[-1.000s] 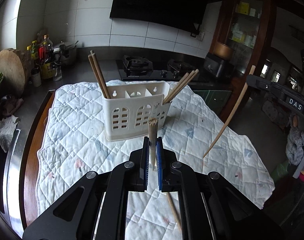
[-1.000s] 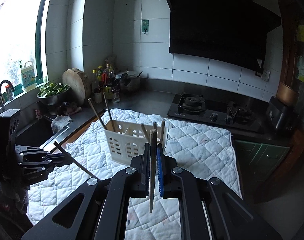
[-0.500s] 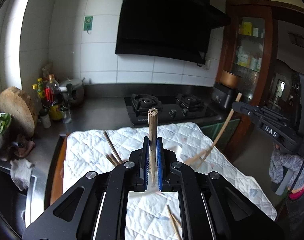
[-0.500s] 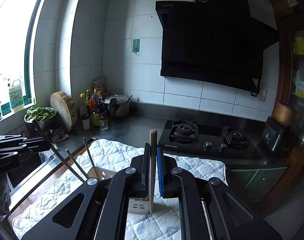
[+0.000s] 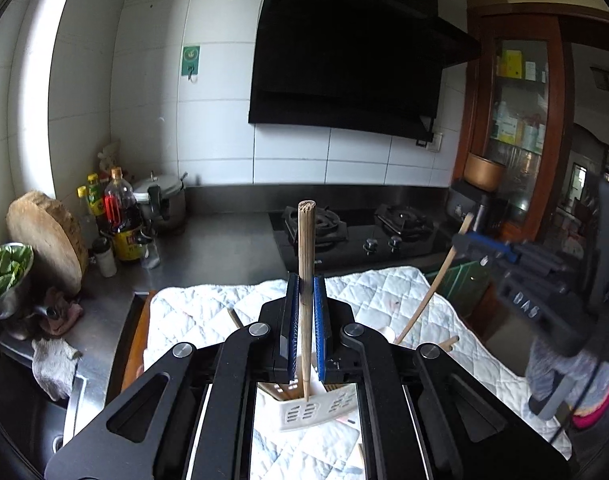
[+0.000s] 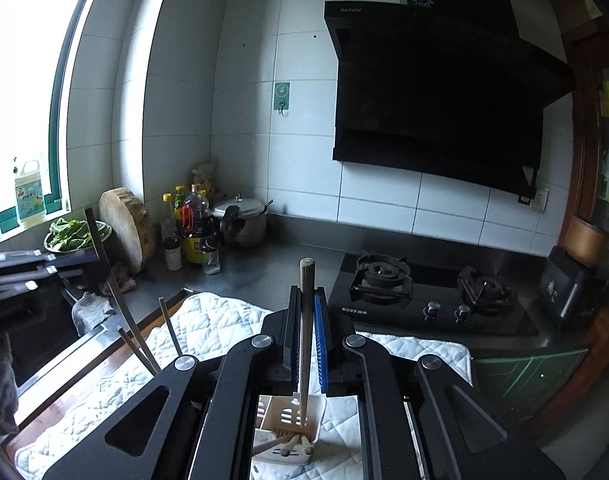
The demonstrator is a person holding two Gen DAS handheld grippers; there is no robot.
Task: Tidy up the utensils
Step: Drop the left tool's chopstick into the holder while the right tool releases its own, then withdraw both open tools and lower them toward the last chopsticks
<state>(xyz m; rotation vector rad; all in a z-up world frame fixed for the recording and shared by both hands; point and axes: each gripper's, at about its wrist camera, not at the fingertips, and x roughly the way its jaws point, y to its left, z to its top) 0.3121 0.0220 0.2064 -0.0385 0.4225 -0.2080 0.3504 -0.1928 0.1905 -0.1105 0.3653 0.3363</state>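
My left gripper (image 5: 305, 286) is shut on an upright wooden chopstick (image 5: 305, 248) whose lower tip hangs just over the white slotted utensil holder (image 5: 304, 412) below. My right gripper (image 6: 307, 298) is shut on another chopstick (image 6: 306, 300), its tip over the holder (image 6: 288, 432), which has several chopsticks in it. In the left wrist view the right gripper (image 5: 484, 246) and its chopstick show at the right. In the right wrist view the left gripper (image 6: 32, 268) shows at the left with its chopstick (image 6: 112, 288).
The holder stands on a white quilted cloth (image 5: 384, 292) on a steel counter. Behind are a gas hob (image 6: 424, 292), bottles (image 5: 120, 220), a pot (image 6: 240, 220), a round chopping block (image 5: 44, 236) and a bowl of greens (image 5: 4, 272). A sink (image 6: 32, 332) lies left.
Both grippers have risen and tilted up with their chopsticks, so the holder has dropped from mid-view to beneath the jaws. Both stay shut.
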